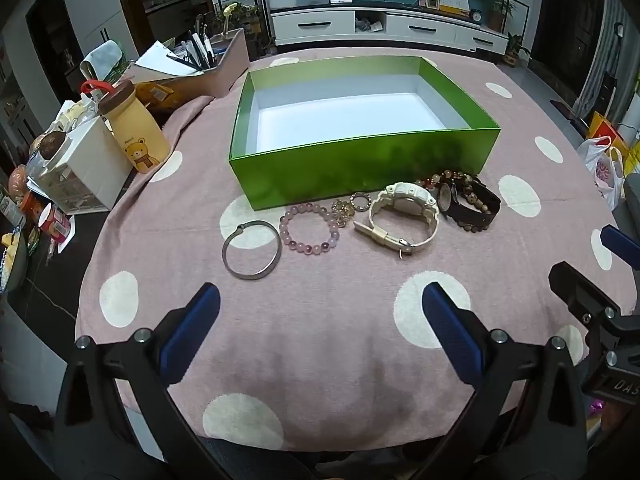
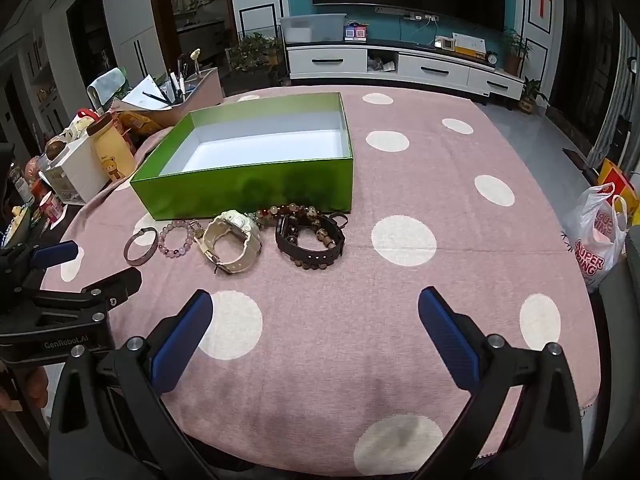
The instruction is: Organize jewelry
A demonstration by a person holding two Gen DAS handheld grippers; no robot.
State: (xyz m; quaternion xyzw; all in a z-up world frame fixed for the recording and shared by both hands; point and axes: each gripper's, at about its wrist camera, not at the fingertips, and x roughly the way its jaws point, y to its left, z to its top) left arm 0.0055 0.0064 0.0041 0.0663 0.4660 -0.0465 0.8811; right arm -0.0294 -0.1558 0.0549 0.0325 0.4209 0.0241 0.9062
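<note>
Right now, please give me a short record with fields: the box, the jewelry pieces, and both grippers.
box: green box, open, white inside, nothing in it
jewelry: in a row on the cloth in front of the box: metal bangle, purple bead bracelet, small gold pieces, cream watch, dark watch with brown bead bracelets
left gripper: open, holds nothing
right gripper: open, holds nothing

Both views are lit evenly from overhead, while the room behind is left dim. Strong fisheye bending and black corner vignetting are seen at the edges. A soft sheen is caught on the green box (image 1: 360,168) front, with faint shadows on the pink cloth (image 2: 400,360).
</note>
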